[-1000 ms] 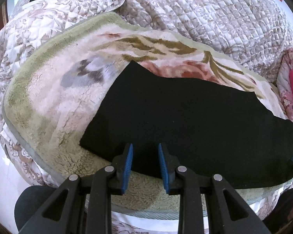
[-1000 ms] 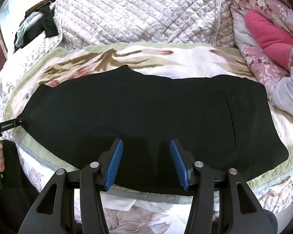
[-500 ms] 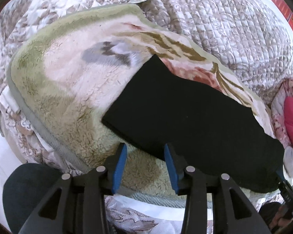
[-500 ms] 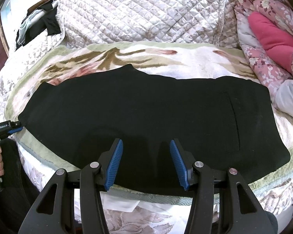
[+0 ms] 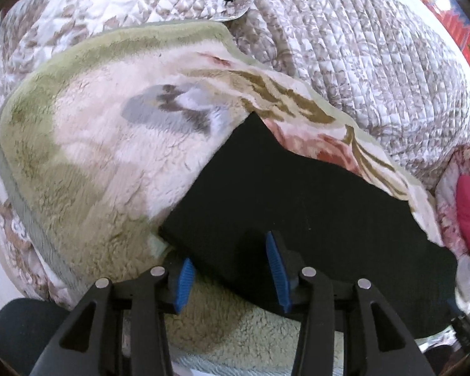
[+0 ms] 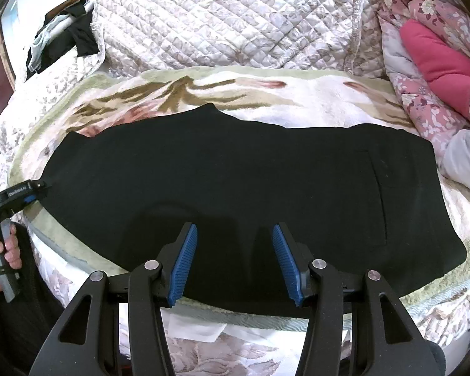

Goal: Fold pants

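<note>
In your left wrist view, the left claw stands apart, its jaws having just been opening, and the near corner of the black pants lies between the blue pads without either pad pressing on it; the left pad sits over the fleece blanket, the right one over the cloth. From this claw the pants run away up and to the right, so you are at the hem end of their long axis, with the quilted bedspread beyond them. In your right wrist view, the right claw is also apart and holds nothing; it hovers over the near long edge of the pants, roughly at mid-length. Here the garment lies flat on the blanket on the bed, its long axis running side to side across the picture, the pocket end to your right near the pink cushion and the leg end to your left. At that left end you can see the other claw at the corner of the cloth, with your hand on its handle. I judge that the coming fold turns on this: your left claw is the nearer one to the leg end and would have to close on that corner and carry it along the long axis toward the pocket end, while your right claw sits near where the crease would fall.
</note>
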Available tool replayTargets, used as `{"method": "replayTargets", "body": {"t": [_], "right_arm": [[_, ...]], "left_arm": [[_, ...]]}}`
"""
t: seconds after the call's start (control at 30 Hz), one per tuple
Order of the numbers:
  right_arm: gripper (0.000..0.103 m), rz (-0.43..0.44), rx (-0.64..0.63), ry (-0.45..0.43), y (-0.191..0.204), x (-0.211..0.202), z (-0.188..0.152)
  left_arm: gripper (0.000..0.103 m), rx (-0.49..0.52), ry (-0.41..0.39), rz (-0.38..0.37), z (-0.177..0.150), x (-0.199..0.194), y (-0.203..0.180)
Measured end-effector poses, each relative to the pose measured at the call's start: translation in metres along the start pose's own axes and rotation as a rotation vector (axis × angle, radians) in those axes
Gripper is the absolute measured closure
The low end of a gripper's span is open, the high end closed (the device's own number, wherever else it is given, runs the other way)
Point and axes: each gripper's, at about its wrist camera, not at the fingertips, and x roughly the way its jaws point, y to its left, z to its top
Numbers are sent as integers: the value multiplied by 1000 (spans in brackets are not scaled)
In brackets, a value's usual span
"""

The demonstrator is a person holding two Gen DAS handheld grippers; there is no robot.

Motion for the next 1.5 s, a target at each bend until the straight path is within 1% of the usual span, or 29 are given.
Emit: {"method": "replayTargets", "body": {"t": [0.03, 0.07, 0.1, 0.13, 0.17, 0.2, 0.3, 0.43, 0.53, 0.67, 0.73, 0.83, 0.97, 1.03, 1.1, 1.17, 1.2, 1.27, 1.33, 1.4, 1.47, 1.5], "right_arm": [[52, 1, 0, -1, 1, 0, 0], [52, 4, 0, -2, 1, -1, 1], [52, 5, 0, -4, 2, -1, 1], [52, 5, 0, -6, 2, -1, 2], [52, 6, 2, -9, 2, -2, 2], [52, 7, 5, -11, 1, -3, 2], [52, 10, 20, -20, -2, -4, 3], [52, 20, 43, -34, -8, -8, 3], [52, 25, 57, -46, -12, -11, 3], [52, 20, 88, -59, -22, -17, 1], [52, 13, 109, -66, -30, -21, -1], [52, 3, 143, -71, -41, -26, -5], [52, -8, 179, -56, -55, -25, -11], [52, -5, 196, -47, -58, -24, -14], [52, -2, 200, -44, -60, -23, -14], [52, 0, 200, -43, -60, -21, -13], [52, 4, 200, -42, -59, -20, -13], [52, 13, 201, -38, -58, -18, -12], [52, 18, 202, -35, -58, -16, -11], [52, 23, 202, -34, -58, -15, -10], [52, 38, 209, -32, -58, -15, -9], [52, 56, 219, -33, -58, -15, -8]], "left_arm": [[58, 17, -2, 13, 0, 1, -2], [63, 35, -5, 29, -1, 1, -5], [75, 44, -7, 38, 0, 0, -5], [82, 48, -5, 41, 1, 0, -5], [90, 49, 1, 36, 3, 0, -5], [95, 52, 8, 25, 5, -1, -5], [95, 73, 11, -3, 11, -7, -11], [95, 123, -17, -79, 23, -24, -37], [95, 198, -38, -162, 32, -34, -72], [95, 306, -25, -269, 33, -32, -130], [95, 357, -4, -325, 28, -28, -158], [95, 433, 36, -399, 10, -24, -194], [95, 517, 137, -498, -27, -9, -230], [95, 548, 205, -532, -47, 2, -239], [95, 571, 263, -540, -64, 11, -245], [95, 591, 270, -530, -71, 13, -246], [95, 585, 274, -533, -71, 14, -245], [95, 575, 284, -554, -66, 12, -243], [91, 571, 293, -575, -63, 8, -243], [76, 572, 291, -636, -61, -2, -240], [71, 580, 255, -660, -59, -15, -237], [71, 578, 240, -665, -56, -19, -235]]}}
